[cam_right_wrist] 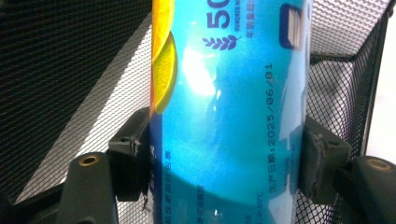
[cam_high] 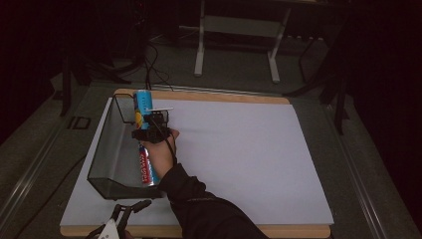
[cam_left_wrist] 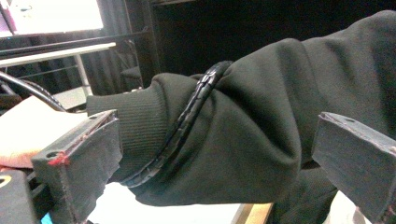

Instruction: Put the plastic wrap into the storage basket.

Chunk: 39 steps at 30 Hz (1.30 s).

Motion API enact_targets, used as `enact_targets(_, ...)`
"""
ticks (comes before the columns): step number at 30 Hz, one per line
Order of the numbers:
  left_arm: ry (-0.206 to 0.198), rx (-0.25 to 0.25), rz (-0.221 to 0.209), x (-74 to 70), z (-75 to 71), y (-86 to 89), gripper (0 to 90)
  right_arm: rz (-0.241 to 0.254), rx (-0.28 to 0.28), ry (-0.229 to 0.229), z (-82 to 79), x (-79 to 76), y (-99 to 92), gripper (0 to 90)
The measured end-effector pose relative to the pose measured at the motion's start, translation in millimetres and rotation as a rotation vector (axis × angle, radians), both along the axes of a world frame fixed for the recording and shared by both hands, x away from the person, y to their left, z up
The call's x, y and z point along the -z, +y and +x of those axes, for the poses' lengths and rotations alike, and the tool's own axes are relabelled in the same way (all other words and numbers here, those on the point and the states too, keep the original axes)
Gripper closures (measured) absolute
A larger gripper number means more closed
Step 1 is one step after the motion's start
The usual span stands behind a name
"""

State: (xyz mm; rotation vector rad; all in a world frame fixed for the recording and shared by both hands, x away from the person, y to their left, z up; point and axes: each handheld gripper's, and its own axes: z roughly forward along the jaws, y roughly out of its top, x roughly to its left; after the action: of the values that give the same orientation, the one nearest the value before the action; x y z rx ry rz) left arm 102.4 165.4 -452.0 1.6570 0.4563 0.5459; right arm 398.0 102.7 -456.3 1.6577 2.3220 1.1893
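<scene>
**Right claw pinches the can**

We see the right gripper (cam_high: 152,124) clamped on a blue can (cam_right_wrist: 229,116), arm reaching toward 11 o'clock. The can lies along the basket (cam_high: 107,149). At 6 o'clock, the left gripper (cam_high: 124,211) is spread.

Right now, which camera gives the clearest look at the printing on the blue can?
The right gripper view: the blue can sits close up between the right claw's jaws, its date print readable. The high view shows the can small, inside the mesh basket.
</scene>
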Motion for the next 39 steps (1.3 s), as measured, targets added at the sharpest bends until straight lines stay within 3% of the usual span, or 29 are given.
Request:
enact_targets(8, -0.001, 0.003, 0.000, -0.1, 0.3, 0.0, 2.7, -0.005, 0.043, 0.045, 9.2, 11.9, -1.0, 30.9)
enact_targets(13, 0.003, 0.005, 0.009, 0.1, 0.5, -1.4, 2.6, -0.020, 0.011, 0.039, 11.3, 11.5, -1.4, 30.0)
enact_targets(17, 0.008, 0.007, 0.012, 0.3, 1.0, -1.7, 2.7, -0.082, -0.051, -0.015, 12.4, 9.9, 1.4, 26.0)
enact_targets(24, 0.012, 0.010, 0.010, 0.6, 1.2, -1.3, 2.6, -0.086, -0.122, -0.080, 9.9, 5.0, -4.1, 17.6)
enact_targets(32, 0.020, 0.013, 0.018, 1.3, 2.2, -2.2, 2.7, -0.106, -0.182, -0.229, 3.3, -15.7, -23.0, 13.7)
enact_targets(38, 0.030, 0.012, 0.018, 2.1, 3.2, -3.5, 2.7, -0.099, -0.232, -0.278, -3.6, -26.8, -43.7, 13.9)
enact_targets(39, 0.029, 0.011, 0.018, 2.2, 3.4, -3.7, 2.7, -0.083, -0.256, -0.262, -3.5, -28.0, -48.5, 13.5)
